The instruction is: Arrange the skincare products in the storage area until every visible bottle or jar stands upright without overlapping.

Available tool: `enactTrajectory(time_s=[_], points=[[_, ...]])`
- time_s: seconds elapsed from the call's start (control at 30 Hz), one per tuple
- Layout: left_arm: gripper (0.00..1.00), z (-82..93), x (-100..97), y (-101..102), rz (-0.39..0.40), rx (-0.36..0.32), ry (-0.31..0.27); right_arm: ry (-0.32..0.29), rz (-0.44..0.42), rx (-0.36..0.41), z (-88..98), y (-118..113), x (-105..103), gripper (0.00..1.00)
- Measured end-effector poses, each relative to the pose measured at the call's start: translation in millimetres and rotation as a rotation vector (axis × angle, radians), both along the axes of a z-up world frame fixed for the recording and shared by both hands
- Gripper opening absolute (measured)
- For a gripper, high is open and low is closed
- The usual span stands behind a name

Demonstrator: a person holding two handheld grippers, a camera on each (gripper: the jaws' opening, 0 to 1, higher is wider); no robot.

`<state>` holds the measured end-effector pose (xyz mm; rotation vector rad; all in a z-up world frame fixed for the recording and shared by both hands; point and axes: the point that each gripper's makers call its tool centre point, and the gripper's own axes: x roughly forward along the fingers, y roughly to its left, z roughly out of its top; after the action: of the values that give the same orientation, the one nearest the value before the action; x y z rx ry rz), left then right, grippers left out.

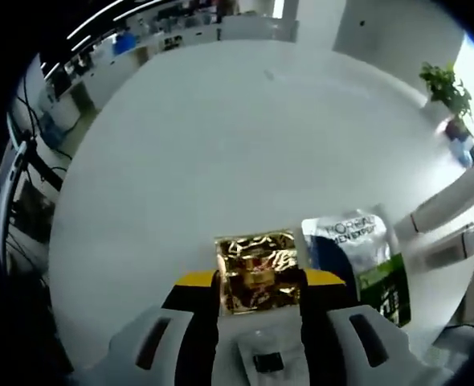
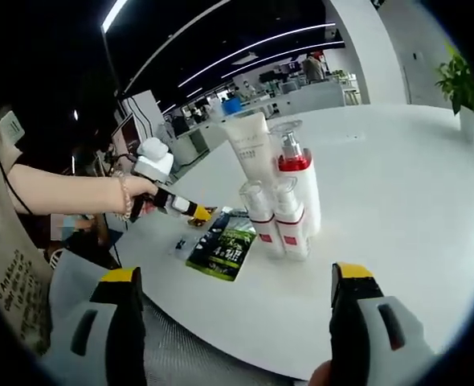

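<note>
A gold foil packet (image 1: pixel 257 269) sits between the yellow-tipped jaws of my left gripper (image 1: pixel 259 281), which looks shut on it just above the white table (image 1: pixel 221 137). A L'Oreal Men Expert sachet (image 1: pixel 357 257) lies flat to its right. In the right gripper view, a tall white tube (image 2: pixel 249 145), a red-banded pump bottle (image 2: pixel 295 173) and two small clear-capped bottles (image 2: pixel 258 213) stand upright in a tight cluster. The sachet (image 2: pixel 225 241) lies left of them, with the left gripper (image 2: pixel 198 213) beside it. My right gripper (image 2: pixel 237 277) is open, short of the table edge.
A person's arm (image 2: pixel 68 193) holds the left gripper. A small flat item (image 2: pixel 181 243) lies by the sachet. A potted plant (image 2: pixel 462 88) stands at the table's far side. White furniture (image 1: pixel 454 205) sits beyond the table edge. Office desks fill the background.
</note>
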<state>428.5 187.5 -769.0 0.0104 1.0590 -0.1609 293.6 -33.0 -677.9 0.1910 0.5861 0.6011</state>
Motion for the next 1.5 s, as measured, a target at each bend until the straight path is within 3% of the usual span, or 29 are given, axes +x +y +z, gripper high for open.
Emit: enactTrajectory(time_s=[0.57, 1.37, 1.5], points=[[0.38, -6.3, 1.0, -1.5, 0.013, 0.015, 0.002, 0.008, -0.002, 0.0, -1.2, -0.5, -0.1, 0.98], [0.37, -4.3, 6.0, -0.1, 0.169, -0.039, -0.004, 0.015, 0.0, 0.0, -3.0, -0.6, 0.5, 0.98], [0.4, -3.8, 5.1, -2.4, 0.144, -0.035, 0.005, 0.016, 0.002, 0.0, -3.2, -0.4, 0.4, 0.98]])
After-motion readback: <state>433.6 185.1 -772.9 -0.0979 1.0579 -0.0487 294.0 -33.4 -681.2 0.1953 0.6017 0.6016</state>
